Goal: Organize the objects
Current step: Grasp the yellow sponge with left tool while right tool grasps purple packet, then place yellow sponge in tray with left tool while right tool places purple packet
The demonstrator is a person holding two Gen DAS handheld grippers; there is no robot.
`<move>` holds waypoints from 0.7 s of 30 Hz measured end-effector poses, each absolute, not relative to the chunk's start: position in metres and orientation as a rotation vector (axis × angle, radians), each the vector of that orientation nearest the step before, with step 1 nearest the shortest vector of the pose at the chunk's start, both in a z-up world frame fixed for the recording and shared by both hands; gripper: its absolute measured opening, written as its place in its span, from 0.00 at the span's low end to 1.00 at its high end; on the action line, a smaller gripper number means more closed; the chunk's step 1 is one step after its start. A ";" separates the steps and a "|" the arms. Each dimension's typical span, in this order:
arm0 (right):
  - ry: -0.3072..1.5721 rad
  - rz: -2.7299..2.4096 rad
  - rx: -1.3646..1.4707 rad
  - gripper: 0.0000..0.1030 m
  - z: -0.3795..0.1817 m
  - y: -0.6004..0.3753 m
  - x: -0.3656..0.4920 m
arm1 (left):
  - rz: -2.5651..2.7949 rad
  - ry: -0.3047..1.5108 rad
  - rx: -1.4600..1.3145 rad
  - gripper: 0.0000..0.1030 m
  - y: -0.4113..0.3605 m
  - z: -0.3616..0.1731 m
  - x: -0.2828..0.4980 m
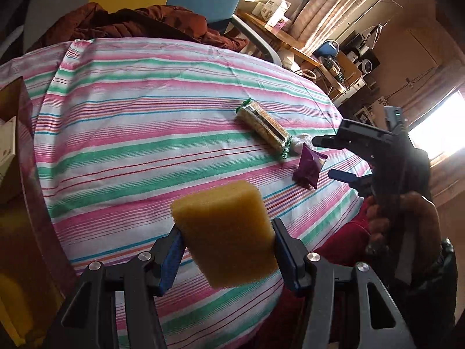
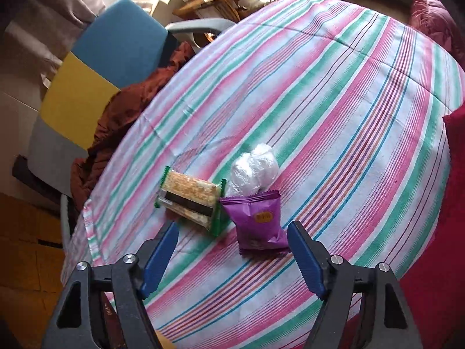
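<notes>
My left gripper (image 1: 226,241) is shut on a yellow sponge (image 1: 223,232) and holds it above the striped tablecloth (image 1: 130,133). A cracker pack with green ends (image 1: 263,126) (image 2: 190,200), a purple snack packet (image 1: 308,167) (image 2: 257,222) and a white crumpled plastic bag (image 2: 254,171) lie close together on the cloth. My right gripper (image 2: 232,238) is open, just short of the purple packet, with the packet ahead between its fingers. It shows in the left wrist view (image 1: 327,158) at the right, open beside the packet.
A cardboard box (image 1: 14,180) stands at the left edge of the table. A brown jacket (image 1: 139,23) lies on a blue and yellow chair (image 2: 98,58) at the far side. A red cloth (image 2: 436,232) lies at the table's right edge. A cluttered wooden desk (image 1: 279,35) stands behind.
</notes>
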State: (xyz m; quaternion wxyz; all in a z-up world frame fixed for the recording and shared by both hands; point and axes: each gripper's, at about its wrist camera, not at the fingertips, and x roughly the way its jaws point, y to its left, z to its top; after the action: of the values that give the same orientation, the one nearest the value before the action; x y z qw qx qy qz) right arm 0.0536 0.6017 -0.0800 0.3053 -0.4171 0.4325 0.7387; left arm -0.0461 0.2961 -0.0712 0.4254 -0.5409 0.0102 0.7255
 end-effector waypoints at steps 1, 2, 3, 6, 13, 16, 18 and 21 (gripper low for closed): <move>1.119 1.936 -1.133 0.74 -0.084 0.604 0.050 | 1.816 0.019 -1.339 0.57 0.291 -0.067 -0.045; 1.102 1.916 -1.154 0.73 -0.089 0.605 0.047 | 1.817 0.013 -1.329 0.57 0.288 -0.064 -0.045; 1.087 1.894 -1.175 0.71 -0.093 0.608 0.043 | 1.819 0.008 -1.320 0.57 0.283 -0.062 -0.044; 1.062 1.849 -1.262 0.50 -0.111 0.612 0.032 | 1.831 -0.019 -1.309 0.57 0.270 -0.058 -0.043; 1.034 1.944 -1.274 0.36 -0.099 0.590 0.040 | 1.878 -0.078 -1.278 0.57 0.235 -0.048 -0.046; 1.023 2.051 -1.264 0.36 -0.083 0.564 0.052 | 1.911 -0.094 -1.258 0.57 0.221 -0.042 -0.044; 1.047 2.151 -1.237 0.36 -0.072 0.547 0.060 | 1.936 -0.106 -1.248 0.57 0.210 -0.039 -0.044; 0.990 2.302 -1.218 0.36 -0.052 0.513 0.058 | 1.979 -0.134 -1.245 0.57 0.189 -0.036 -0.047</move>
State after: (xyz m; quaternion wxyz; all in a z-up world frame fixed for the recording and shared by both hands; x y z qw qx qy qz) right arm 0.0582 0.5131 -0.0524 0.1767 -0.4302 0.3497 0.8133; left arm -0.0470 0.1890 -0.0361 0.3895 -0.4897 -0.0526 0.7783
